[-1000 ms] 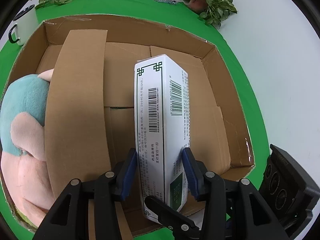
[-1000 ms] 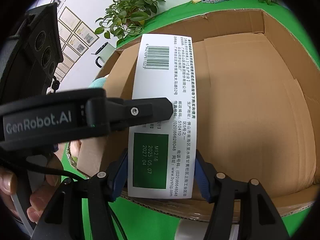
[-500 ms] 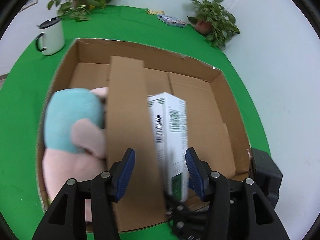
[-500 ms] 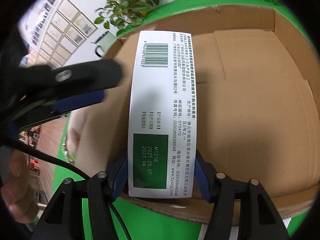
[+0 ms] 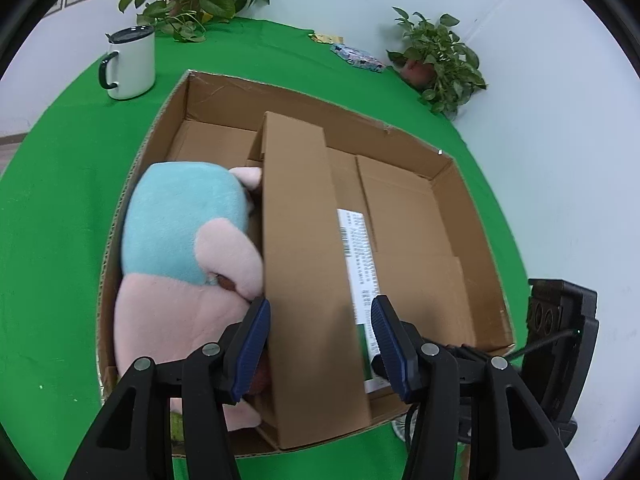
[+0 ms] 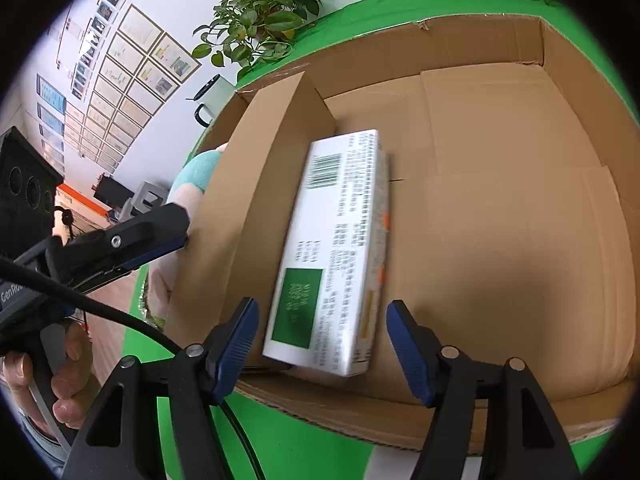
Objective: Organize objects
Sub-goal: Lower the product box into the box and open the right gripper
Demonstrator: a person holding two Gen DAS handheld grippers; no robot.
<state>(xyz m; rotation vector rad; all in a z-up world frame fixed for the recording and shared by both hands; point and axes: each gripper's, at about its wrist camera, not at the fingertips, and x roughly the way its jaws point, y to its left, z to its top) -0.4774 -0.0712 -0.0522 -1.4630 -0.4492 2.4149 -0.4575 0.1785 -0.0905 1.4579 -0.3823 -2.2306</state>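
Observation:
A white medicine box (image 6: 340, 248) with a green label and barcode lies in the right compartment of the cardboard box (image 6: 500, 40), against the cardboard divider (image 6: 256, 208). My right gripper (image 6: 322, 346) is open just behind it, not touching. In the left wrist view only a strip of the medicine box (image 5: 358, 264) shows past the divider (image 5: 304, 264). My left gripper (image 5: 320, 344) is open and empty above the near edge of the cardboard box (image 5: 280, 92). A pink and teal plush toy (image 5: 180, 248) fills the left compartment.
A white mug (image 5: 130, 62) stands on the green table (image 5: 48, 240) at the far left. Potted plants (image 5: 436, 60) and a small patterned packet (image 5: 358, 57) sit along the far edge. The white wall is at the right.
Both grippers let go of the medicine box. It dropped into the right compartment and now lies against the divider. My left gripper pulled back and up; my right gripper opened.

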